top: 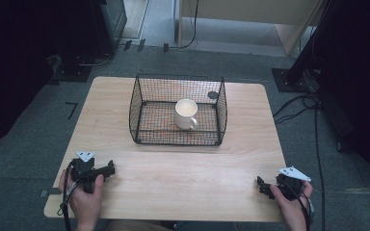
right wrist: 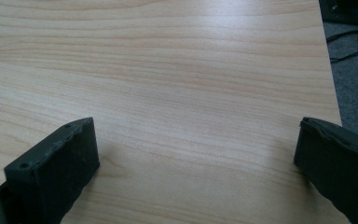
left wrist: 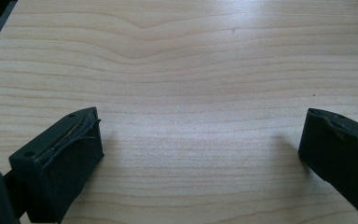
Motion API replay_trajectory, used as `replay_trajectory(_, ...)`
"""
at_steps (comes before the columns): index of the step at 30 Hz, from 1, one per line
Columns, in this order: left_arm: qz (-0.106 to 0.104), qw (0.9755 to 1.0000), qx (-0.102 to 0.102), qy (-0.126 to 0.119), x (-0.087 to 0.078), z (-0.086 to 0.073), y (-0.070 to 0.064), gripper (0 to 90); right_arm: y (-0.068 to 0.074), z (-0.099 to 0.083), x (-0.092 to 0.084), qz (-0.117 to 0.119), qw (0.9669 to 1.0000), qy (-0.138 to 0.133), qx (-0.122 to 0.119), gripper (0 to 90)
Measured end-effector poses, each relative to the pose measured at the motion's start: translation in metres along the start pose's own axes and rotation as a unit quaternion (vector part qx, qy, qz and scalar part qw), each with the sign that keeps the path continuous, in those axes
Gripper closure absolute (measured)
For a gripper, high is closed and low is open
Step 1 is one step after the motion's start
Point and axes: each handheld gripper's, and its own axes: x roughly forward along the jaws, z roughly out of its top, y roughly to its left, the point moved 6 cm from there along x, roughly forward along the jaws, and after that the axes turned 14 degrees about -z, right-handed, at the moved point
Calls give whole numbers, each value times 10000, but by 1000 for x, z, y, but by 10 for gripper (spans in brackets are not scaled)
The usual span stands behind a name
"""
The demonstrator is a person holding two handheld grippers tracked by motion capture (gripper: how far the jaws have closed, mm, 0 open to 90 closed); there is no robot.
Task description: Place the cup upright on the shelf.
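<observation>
Grey carpet floor (top: 24, 144), light wooden table (top: 173, 168), black cables (top: 294, 108)

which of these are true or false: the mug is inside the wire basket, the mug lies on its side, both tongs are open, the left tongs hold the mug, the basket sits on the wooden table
1. The mug is inside the wire basket: true.
2. The mug lies on its side: false, it stands upright with its mouth up.
3. Both tongs are open: true, the left tongs and the right tongs each show jaws wide apart over bare wood.
4. The left tongs hold the mug: false, they are empty, near the table's front edge, apart from the basket.
5. The basket sits on the wooden table: true.
</observation>
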Motion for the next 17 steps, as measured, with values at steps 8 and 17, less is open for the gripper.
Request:
replay_trajectory(8,0,10000,-1,1,0,0,0,0,1,1,0,39,10000,10,-16,0)
replay_trajectory(17,-1,10000,-8,-6,0,0,0,0,1,1,1,41,10000,8,-20,0)
